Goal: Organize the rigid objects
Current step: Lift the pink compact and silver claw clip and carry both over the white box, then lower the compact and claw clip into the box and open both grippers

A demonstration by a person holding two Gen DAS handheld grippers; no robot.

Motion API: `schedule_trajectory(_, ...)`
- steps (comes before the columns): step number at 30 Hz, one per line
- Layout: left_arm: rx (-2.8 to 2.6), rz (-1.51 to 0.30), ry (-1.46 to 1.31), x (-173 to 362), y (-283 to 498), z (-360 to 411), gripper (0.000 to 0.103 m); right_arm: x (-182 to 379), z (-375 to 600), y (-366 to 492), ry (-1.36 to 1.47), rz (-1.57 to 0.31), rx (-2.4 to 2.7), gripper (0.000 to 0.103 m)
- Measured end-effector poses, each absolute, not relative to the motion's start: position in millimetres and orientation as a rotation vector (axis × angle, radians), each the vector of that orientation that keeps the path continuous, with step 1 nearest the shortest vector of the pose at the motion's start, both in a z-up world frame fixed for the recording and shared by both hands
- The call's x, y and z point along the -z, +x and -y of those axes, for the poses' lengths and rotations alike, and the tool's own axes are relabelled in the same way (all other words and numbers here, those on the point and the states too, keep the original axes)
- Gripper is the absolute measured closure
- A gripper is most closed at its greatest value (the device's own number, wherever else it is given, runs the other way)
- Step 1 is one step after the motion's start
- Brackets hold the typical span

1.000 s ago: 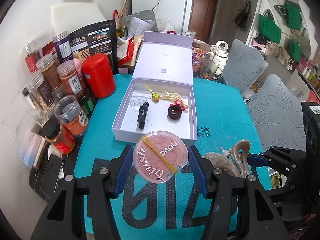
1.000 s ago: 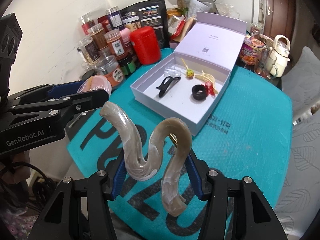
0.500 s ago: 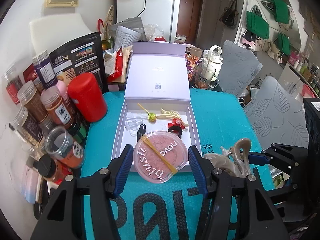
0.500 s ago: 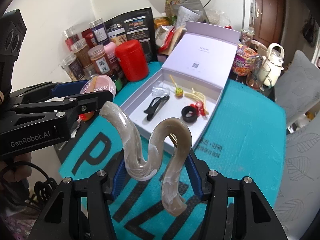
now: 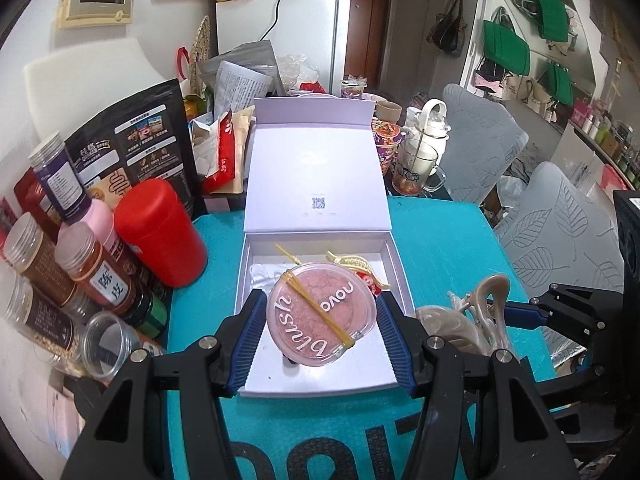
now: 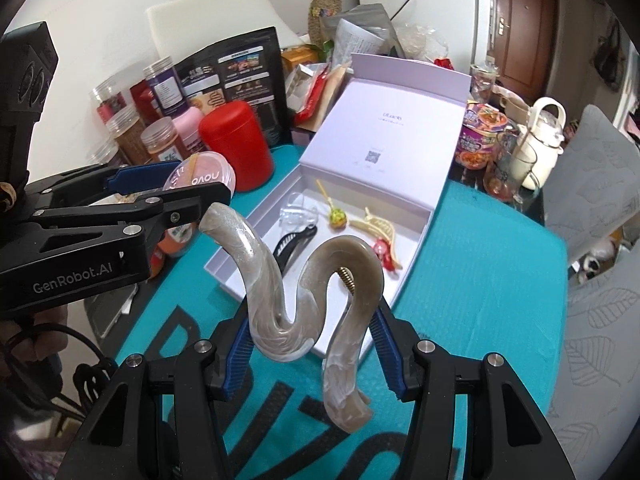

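Note:
My left gripper [image 5: 322, 322] is shut on a round pink blush compact [image 5: 320, 314] with a yellow band across its lid, held above the near part of the open white box [image 5: 396, 268]. My right gripper [image 6: 312, 332] is shut on a large beige marbled hair claw [image 6: 280, 280], hovering over the teal mat [image 6: 480, 288] just short of the box [image 6: 404, 276]. Inside the box lie a black hair clip [image 6: 294, 242], a clear clip [image 6: 296, 210], a green-yellow pick [image 6: 334, 210], a cream clip [image 6: 378, 224] and a small red piece [image 6: 382, 250]. The compact hides much of these in the left wrist view.
Spice jars [image 5: 94, 276], a red canister [image 5: 160, 232] and a black pouch [image 5: 132, 152] crowd the left edge. The box lid [image 5: 316, 176] stands up at the back. A noodle cup [image 6: 478, 136], glass mug [image 5: 414, 166] and white kettle [image 6: 538, 136] sit behind; grey chairs [image 5: 560, 232] to the right.
Both grippers moved forward toward the box with their loads. The compact now hangs over the box interior, and the hair claw is closer to the box's near edge.

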State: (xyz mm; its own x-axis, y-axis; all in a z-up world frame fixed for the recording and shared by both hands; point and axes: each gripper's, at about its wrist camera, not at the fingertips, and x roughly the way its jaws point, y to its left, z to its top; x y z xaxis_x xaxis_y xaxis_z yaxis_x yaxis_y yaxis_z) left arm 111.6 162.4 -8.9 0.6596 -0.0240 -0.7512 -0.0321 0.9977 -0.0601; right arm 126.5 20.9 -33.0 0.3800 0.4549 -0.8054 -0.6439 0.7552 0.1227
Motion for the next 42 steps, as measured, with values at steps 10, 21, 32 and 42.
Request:
schedule_trajectory(10,0.004,-0.873,-0.048,23,147,-176,0.047,48,-37,165,-0.217,-0.965,-0.699,0.049)
schedule_trajectory(21,0.021,-0.946,-0.032,64,175,-183,0.047,82,-50,196,-0.209,-1.014,-0.681,0.049)
schedule_trajectory(32,0.047,-1.035,-0.026,109,187,-183,0.047,124,-54,212,-0.197,-1.098,-0.652,0.049)
schedule_trajectory(42,0.068,-1.118,-0.059,145,181,-185,0.047,153,-59,211,-0.183,-1.175,-0.632,0.049)
